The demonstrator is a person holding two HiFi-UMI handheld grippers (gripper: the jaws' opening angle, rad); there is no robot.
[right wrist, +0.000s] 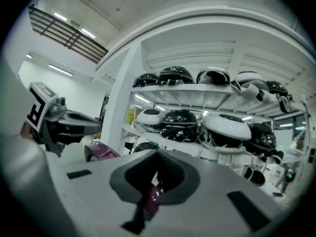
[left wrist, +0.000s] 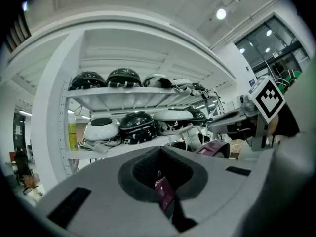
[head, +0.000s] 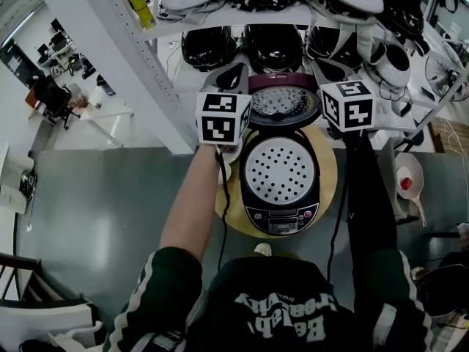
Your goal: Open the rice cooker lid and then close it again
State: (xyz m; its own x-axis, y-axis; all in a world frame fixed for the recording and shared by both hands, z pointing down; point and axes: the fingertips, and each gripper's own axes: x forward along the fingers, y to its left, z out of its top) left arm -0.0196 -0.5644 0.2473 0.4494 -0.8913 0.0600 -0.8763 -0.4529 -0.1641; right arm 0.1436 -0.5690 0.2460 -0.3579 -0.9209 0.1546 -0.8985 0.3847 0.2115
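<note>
Where the white shelf post (head: 121, 57) slants across the left of the head view, a bare forearm (head: 189, 211) is seen reaching up to the left gripper (head: 233, 79), whose marker cube (head: 223, 117) is held just left of the rice cooker (head: 281, 215). In the left gripper view, the 2 jaws of that gripper (left wrist: 160, 184) are seen pressed together on a maroon strip, which is taken to be the rim of the lid (left wrist: 215, 147). The cooker is set on a round wooden table (head: 327, 173) in the middle of the head view, with its control panel turned toward the person. Its lid (head: 283, 103) is raised and tilted back toward the shelves, so that a white perforated tray (head: 278, 171) is exposed in the body. Behind it, a shelf (head: 293, 17) is filled with more cookers (head: 272, 46), black and white. At the right edge of the lid the right gripper (head: 328, 72) is placed. In the right gripper view, its 2 jaws (right wrist: 154, 189) are likewise clamped on a maroon edge of the lid (right wrist: 101, 151).
</note>
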